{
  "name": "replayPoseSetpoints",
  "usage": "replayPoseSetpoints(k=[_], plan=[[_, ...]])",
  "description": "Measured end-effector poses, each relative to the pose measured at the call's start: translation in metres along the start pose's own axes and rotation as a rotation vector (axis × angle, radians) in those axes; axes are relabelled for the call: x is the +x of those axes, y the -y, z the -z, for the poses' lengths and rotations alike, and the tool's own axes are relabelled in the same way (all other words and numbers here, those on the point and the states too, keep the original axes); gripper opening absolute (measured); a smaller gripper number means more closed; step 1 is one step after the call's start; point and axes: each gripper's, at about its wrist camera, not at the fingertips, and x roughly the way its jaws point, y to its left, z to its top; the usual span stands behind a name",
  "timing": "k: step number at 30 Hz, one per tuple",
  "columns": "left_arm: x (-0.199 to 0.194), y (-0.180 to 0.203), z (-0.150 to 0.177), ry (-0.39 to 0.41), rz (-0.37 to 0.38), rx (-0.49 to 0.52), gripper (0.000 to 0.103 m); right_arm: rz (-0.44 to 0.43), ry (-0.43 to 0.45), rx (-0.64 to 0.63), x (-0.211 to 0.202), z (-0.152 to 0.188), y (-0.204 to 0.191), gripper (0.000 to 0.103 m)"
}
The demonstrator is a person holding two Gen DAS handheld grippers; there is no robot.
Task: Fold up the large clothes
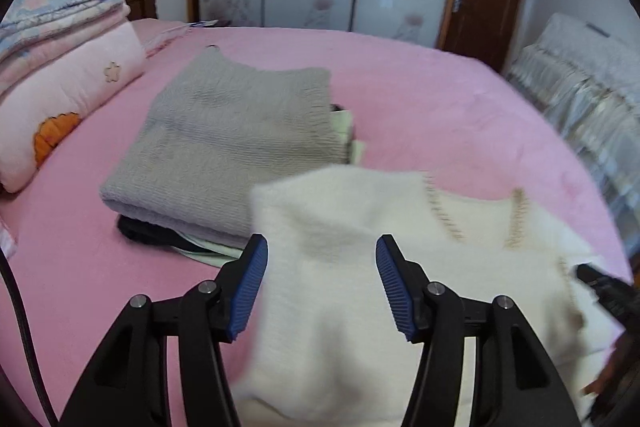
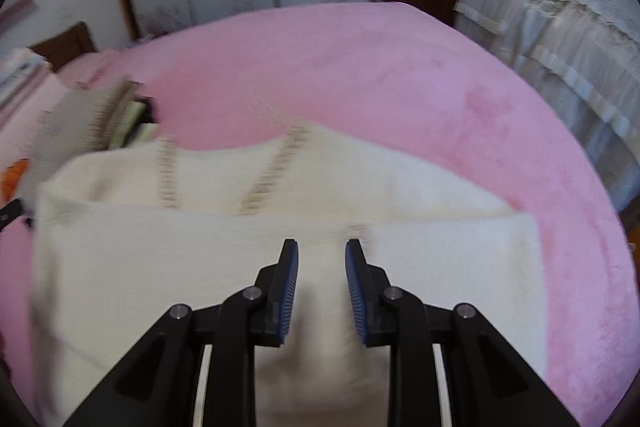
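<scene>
Currently a cream sweater is lying folded on the pink bed, just beside a stack topped by a gray sweater. Left gripper is hovering over the cream sweater, jaws standing half open and gripping nothing. Right gripper is hovering likewise, jaws narrowly parted, nothing between them.
</scene>
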Motion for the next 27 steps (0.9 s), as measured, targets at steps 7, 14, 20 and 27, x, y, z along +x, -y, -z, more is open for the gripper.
replayPoseSetpoints(k=[7, 14, 20, 27], plan=[[0.025, 0.037, 0.056, -0.154, 0.061, -0.008, 0.055, -0.293, -0.154, -0.03, 0.029, 0.035, -0.073, 0.024], [0.043, 0.028, 0.096, -0.21, -0.014, 0.051, 0.054, -0.15, -0.14, -0.058, 0.028, 0.057, -0.032, 0.021], [0.042, 0.016, 0.097, -0.223, 0.028, 0.076, 0.054, -0.064, -0.123, 0.124, 0.016, 0.064, 0.072, 0.0], [0.047, 0.025, 0.093, -0.24, 0.02, 0.082, 0.069, -0.046, -0.112, 0.13, 0.016, 0.071, 0.064, 0.003]])
